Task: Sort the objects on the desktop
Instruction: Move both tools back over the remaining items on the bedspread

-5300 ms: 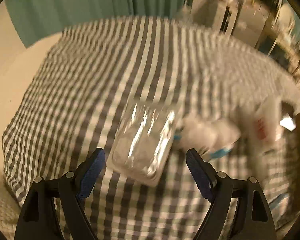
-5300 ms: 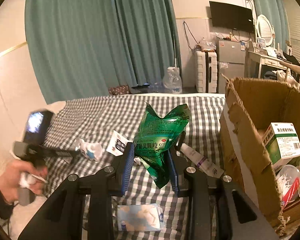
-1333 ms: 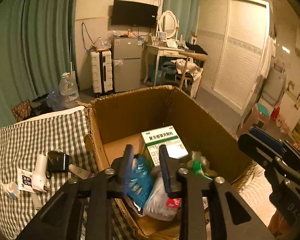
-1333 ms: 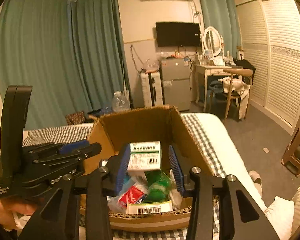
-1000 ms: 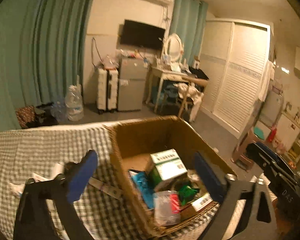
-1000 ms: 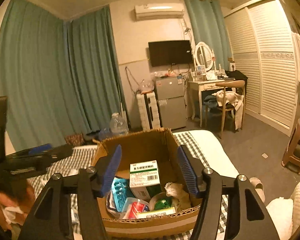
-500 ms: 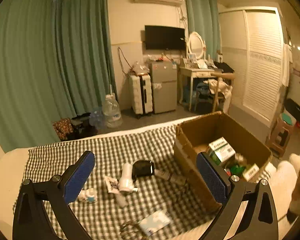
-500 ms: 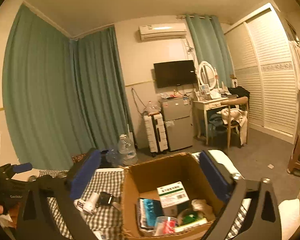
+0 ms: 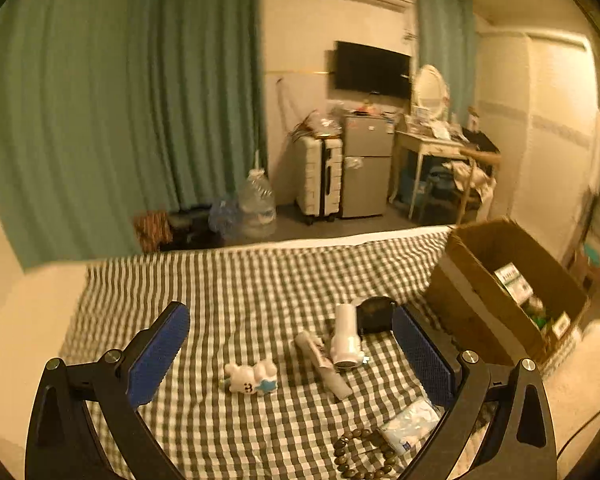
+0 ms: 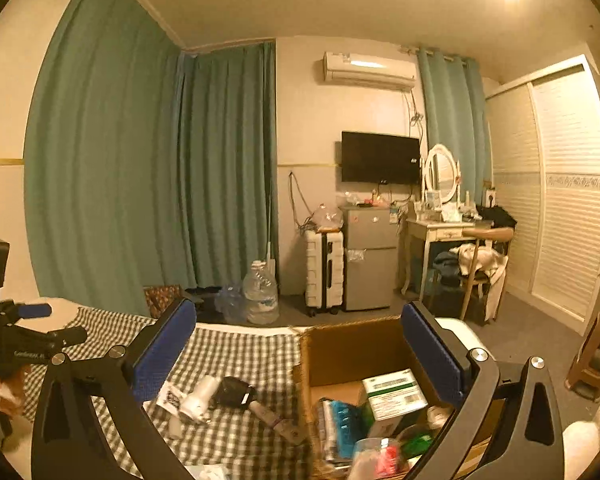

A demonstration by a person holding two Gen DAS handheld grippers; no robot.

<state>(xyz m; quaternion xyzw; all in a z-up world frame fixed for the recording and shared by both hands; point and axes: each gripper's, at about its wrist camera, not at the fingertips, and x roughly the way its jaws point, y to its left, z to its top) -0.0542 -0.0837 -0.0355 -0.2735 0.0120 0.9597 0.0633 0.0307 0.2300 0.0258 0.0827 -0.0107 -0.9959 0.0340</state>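
Both tongs were released and empty. About a second before, each had been lowered into the cardboard box (image 9: 476,308), the left tongs (image 9: 290,354) clenched on a blue packet; both had since let go and pulled back. The left tongs now hung over the checked bedspread (image 9: 236,280), framing the things not yet sorted: a small white bear toy (image 9: 251,376), a white cylinder (image 9: 346,342), a black case (image 9: 375,312) behind it, a slim tube (image 9: 322,364), and, nearest, a tissue pack (image 9: 410,424) and bead bracelet (image 9: 364,454). The right tongs (image 10: 298,354) hovered above the box's near left rim, over the green-and-white medicine carton (image 10: 394,396) inside. The drop looked complete, and another pickup probably came next.
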